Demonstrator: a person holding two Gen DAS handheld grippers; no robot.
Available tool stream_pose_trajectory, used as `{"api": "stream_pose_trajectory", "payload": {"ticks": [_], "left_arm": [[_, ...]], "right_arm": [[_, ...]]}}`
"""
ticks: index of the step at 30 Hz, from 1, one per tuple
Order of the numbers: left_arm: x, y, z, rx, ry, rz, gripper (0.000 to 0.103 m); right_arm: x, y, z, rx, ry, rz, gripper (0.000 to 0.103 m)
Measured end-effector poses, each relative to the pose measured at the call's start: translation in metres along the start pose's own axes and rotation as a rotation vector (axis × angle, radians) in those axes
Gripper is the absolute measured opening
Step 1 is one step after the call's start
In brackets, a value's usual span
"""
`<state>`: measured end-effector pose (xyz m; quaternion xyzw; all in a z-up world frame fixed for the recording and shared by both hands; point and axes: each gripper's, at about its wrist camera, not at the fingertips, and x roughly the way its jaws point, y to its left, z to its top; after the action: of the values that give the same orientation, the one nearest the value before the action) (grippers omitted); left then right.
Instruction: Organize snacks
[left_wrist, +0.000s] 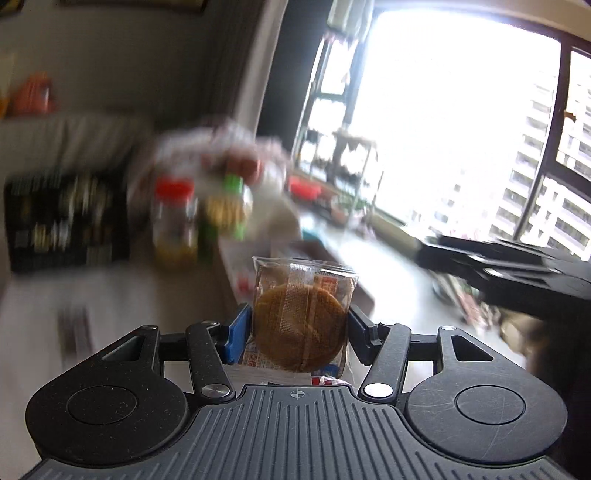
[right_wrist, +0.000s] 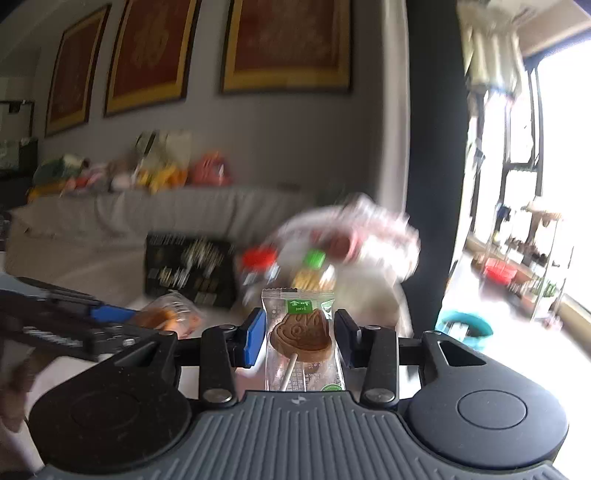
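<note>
My left gripper (left_wrist: 297, 326) is shut on a round brown waffle biscuit in a clear wrapper (left_wrist: 301, 325), held upright above the white table. My right gripper (right_wrist: 300, 338) is shut on a wrapped chocolate lollipop with a green label (right_wrist: 301, 336), its white stick pointing down toward the camera. In the right wrist view the left gripper (right_wrist: 110, 314) comes in from the left with the biscuit pack (right_wrist: 168, 317) in its jaws. In the left wrist view the right gripper (left_wrist: 498, 266) reaches in from the right, blurred. Both views are blurred beyond the grippers.
Ahead stand a red-capped jar (left_wrist: 173, 221), a green-capped jar (left_wrist: 229, 210) and a clear bag of snacks (left_wrist: 221, 147). A black crate (left_wrist: 66, 225) sits to their left on the white table (left_wrist: 110, 302). A grey sofa (right_wrist: 147, 214) and bright windows lie behind.
</note>
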<state>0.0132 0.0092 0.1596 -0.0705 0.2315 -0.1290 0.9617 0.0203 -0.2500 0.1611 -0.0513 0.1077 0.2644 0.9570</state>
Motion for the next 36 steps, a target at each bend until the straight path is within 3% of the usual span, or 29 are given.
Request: {"api": "stream_pose_trajectory", "payload": {"ticks": [4,8,11,13,16,18,21,22,25,26,29,33,36], "left_arm": [[0.059,0.003,0.045,-0.011,0.044,-0.006,0.061],[0.135,0.022,0.063,-0.143,0.165,-0.065,0.061],[0.187,0.037,0.069,-0.233,0.193,-0.116,0.061],[0.226,0.044,0.069,-0.231,0.245,-0.087,0.061],[0.271,0.047,0.056,-0.124,0.335,-0.011,0.061],[0.271,0.046,0.048,-0.059,0.294,0.016,0.061],[0.257,0.062,0.046,-0.122,0.178,-0.061,0.061],[0.256,0.065,0.046,-0.134,0.174,-0.071,0.061],[0.269,0.059,0.038,-0.002,0.315,-0.091,0.061],[0.266,0.056,0.033,0.033,0.317,-0.093,0.061],[0.247,0.051,0.026,0.095,0.228,-0.099,0.061],[0.228,0.062,0.034,0.076,0.197,-0.116,0.060],[0.201,0.084,0.034,0.014,0.173,-0.123,0.060]], "right_arm": [[0.010,-0.020,0.030,-0.007,-0.059,-0.061,0.041],[0.037,-0.044,0.044,0.008,-0.038,-0.120,0.041],[0.067,-0.059,0.043,0.014,0.006,-0.161,0.041],[0.089,-0.070,0.040,0.045,0.055,-0.169,0.041],[0.121,-0.077,0.030,0.085,0.124,-0.187,0.041],[0.140,-0.076,0.024,0.094,0.157,-0.184,0.041],[0.165,-0.069,0.019,0.097,0.201,-0.174,0.041],[0.174,-0.066,0.018,0.098,0.214,-0.170,0.041],[0.206,-0.059,0.018,0.095,0.243,-0.150,0.041],[0.217,-0.059,0.019,0.109,0.261,-0.134,0.041],[0.250,-0.061,0.017,0.169,0.340,-0.049,0.041],[0.268,-0.053,0.015,0.145,0.395,-0.070,0.050],[0.256,-0.048,0.020,0.137,0.358,-0.070,0.067]]}}
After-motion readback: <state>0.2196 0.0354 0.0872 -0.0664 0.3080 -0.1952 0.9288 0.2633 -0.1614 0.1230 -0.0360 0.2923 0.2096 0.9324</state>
